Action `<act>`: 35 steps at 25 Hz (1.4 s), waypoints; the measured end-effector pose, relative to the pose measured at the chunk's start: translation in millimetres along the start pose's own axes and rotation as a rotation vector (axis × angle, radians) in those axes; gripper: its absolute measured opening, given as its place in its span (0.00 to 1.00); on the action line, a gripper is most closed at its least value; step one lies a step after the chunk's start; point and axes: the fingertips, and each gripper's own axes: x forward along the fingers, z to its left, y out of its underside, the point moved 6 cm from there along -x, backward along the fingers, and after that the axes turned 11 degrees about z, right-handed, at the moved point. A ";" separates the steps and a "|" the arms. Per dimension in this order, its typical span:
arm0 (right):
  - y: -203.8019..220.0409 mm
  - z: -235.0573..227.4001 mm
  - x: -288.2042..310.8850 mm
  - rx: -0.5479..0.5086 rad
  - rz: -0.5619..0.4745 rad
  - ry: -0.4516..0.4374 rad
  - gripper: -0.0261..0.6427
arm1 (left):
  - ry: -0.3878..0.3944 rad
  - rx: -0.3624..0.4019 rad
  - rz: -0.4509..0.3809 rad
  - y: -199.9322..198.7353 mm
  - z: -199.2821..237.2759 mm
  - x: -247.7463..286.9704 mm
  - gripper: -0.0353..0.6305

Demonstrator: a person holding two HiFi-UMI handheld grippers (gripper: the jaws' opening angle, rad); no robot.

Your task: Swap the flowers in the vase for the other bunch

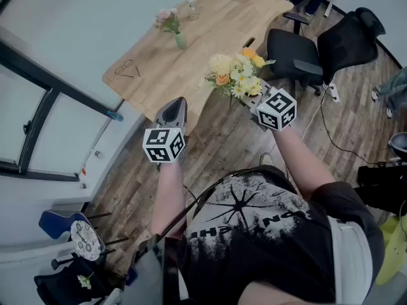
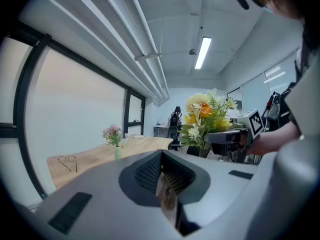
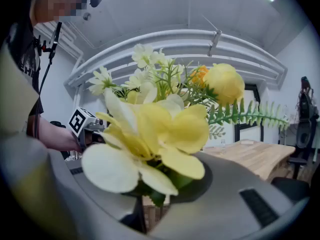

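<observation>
A small green vase [image 1: 180, 41] with pink flowers [image 1: 166, 19] stands upright on the wooden table [image 1: 210, 37], far ahead of both grippers. My right gripper [image 1: 253, 104] is shut on the stems of a yellow and white bunch [image 1: 237, 75], held in the air over the table's near edge. In the right gripper view the yellow bunch [image 3: 150, 129] fills the picture and hides the jaw tips. My left gripper [image 1: 174, 105] is shut with nothing in it, off the table's near corner. The left gripper view shows the vase [image 2: 118, 153] and the yellow bunch [image 2: 205, 116].
A pair of glasses [image 1: 127, 70] lies at the table's left corner and a small clear bottle [image 1: 193, 8] stands behind the vase. Two black office chairs [image 1: 296, 53] [image 1: 350, 40] stand right of the table. A window wall runs along the left.
</observation>
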 end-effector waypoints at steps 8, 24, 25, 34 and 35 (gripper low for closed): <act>0.2 0.8 1.7 -0.007 0.004 0.002 0.16 | 0.007 -0.006 0.005 3.5 0.7 3.7 0.07; -2.1 -1.6 13.2 0.001 -0.006 0.018 0.17 | 0.024 -0.026 0.001 8.7 15.2 10.5 0.07; -2.0 -3.0 14.3 0.001 -0.006 0.019 0.17 | 0.026 -0.028 0.002 9.3 16.2 12.5 0.07; 0.4 -29.4 28.8 0.023 -0.004 0.005 0.17 | 0.025 -0.039 0.018 6.5 24.5 40.8 0.07; 0.2 -34.3 31.2 0.023 -0.006 0.000 0.17 | 0.020 -0.038 0.017 4.4 25.9 45.0 0.07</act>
